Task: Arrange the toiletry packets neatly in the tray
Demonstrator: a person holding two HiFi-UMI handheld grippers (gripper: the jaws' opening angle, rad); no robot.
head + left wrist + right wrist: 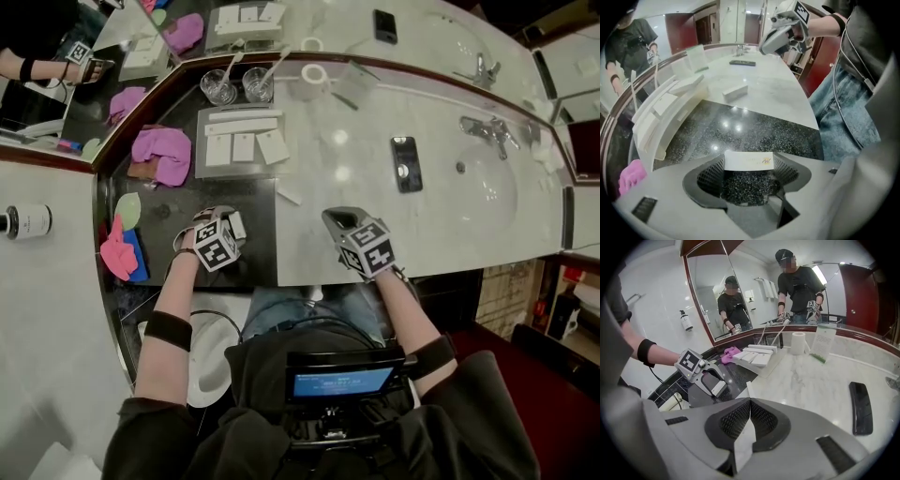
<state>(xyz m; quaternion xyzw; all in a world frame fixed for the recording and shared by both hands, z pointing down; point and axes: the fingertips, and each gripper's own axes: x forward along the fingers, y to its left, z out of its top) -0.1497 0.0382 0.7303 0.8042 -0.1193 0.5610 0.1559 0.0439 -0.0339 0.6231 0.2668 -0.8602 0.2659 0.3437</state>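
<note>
Marble counter (356,197) with tray (234,170), phone (406,164), glasses (218,87)

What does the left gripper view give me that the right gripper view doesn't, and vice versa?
Left only: the printed face of the packet clamped in that gripper's jaws, and the right gripper from outside. Right only: the left gripper from outside, toilet roll, soap bottle. Both: tray, phone, pink cloth.

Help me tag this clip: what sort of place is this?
Probably a hotel bathroom vanity: a white marble counter with a sunken basin and chrome tap, a big wall mirror, a pale tray of white toiletry packets.
</note>
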